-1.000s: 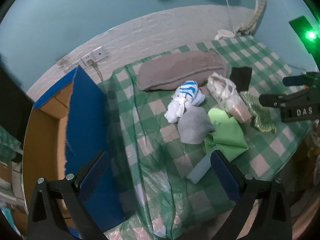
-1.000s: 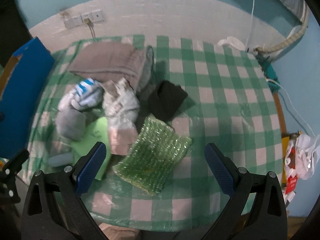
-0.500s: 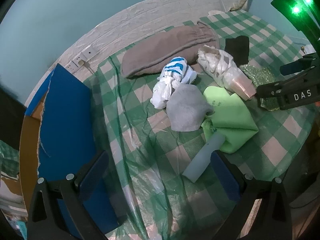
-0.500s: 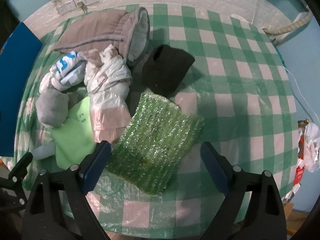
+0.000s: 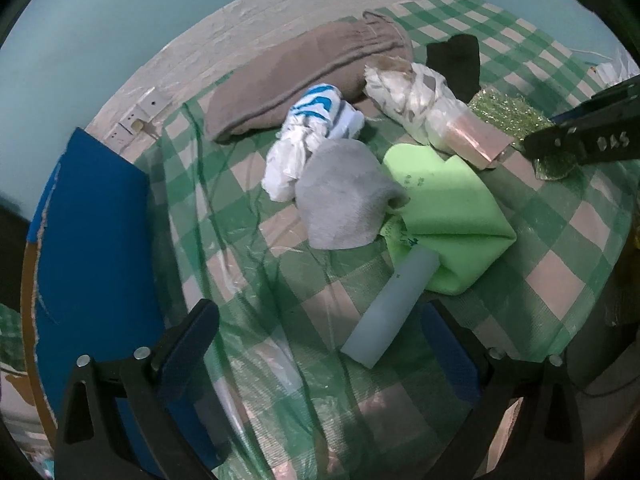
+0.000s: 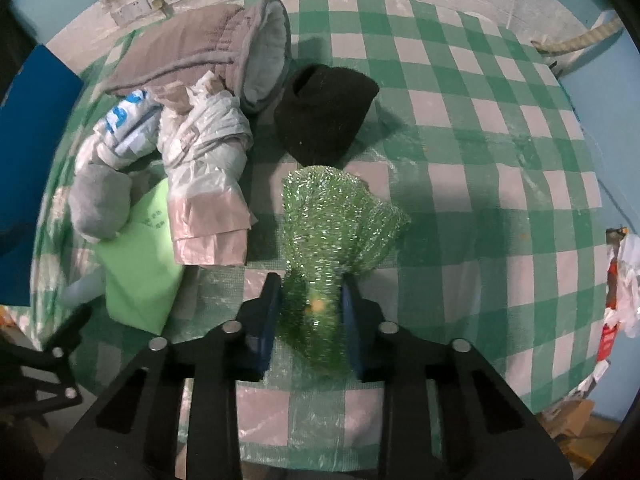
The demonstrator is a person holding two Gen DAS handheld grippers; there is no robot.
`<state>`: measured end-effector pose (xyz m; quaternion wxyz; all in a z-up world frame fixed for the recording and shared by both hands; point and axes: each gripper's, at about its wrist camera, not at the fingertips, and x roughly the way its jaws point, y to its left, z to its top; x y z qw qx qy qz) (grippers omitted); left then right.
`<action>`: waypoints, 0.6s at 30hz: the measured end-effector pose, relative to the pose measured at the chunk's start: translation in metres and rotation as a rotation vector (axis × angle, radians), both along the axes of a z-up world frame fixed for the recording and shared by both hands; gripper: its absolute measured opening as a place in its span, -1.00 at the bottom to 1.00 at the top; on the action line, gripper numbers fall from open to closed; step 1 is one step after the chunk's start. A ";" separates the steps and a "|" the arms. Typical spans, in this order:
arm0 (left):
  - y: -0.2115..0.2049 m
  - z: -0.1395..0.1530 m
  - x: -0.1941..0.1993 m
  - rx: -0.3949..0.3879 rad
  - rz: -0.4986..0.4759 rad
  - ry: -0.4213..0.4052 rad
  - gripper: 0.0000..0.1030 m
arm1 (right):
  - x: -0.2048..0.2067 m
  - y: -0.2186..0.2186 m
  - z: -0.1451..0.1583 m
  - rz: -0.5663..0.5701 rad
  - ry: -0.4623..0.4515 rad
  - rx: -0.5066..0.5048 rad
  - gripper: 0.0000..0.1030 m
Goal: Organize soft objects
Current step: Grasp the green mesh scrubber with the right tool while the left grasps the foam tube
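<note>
Soft items lie in a heap on a green checked tablecloth (image 6: 480, 160). My right gripper (image 6: 312, 312) is shut on a sparkly green mesh scrubber (image 6: 340, 216), bunching its near end; the scrubber also shows in the left wrist view (image 5: 508, 116). My left gripper (image 5: 316, 340) is open and empty, low over the cloth near a pale foam roll (image 5: 392, 308). Ahead of it lie a light green cloth (image 5: 444, 216), a grey sock (image 5: 344, 200), a blue-and-white plastic bag (image 5: 312, 128), a clear crumpled bag (image 5: 436, 112), a black sock (image 6: 324, 120) and a grey-brown bag (image 5: 296, 76).
A blue-sided cardboard box (image 5: 92, 240) stands at the table's left edge. A white brick-pattern wall with sockets (image 6: 148, 0) runs behind the table. Litter (image 6: 620, 288) lies on the floor beyond the right edge. The right half of the cloth holds nothing.
My right gripper has come down and shut on the green scrubber, which was lying flat between its open jaws. My left gripper has moved closer to the pile and stays open.
</note>
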<state>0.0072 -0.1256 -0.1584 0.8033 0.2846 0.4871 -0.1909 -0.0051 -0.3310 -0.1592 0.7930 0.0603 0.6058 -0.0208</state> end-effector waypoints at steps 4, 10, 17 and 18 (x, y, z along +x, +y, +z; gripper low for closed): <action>-0.004 -0.007 0.002 0.005 -0.009 0.032 0.57 | 0.000 -0.004 0.003 -0.002 -0.006 0.019 -0.57; -0.009 -0.008 0.000 -0.030 -0.022 0.075 -0.01 | 0.003 0.007 0.007 0.006 -0.004 0.027 -0.51; -0.016 -0.005 -0.011 -0.062 -0.065 0.123 -0.62 | 0.003 0.013 0.007 -0.003 -0.008 0.000 0.10; -0.015 -0.003 -0.013 -0.063 -0.066 0.119 -0.67 | 0.003 0.013 0.008 -0.006 -0.010 -0.007 0.11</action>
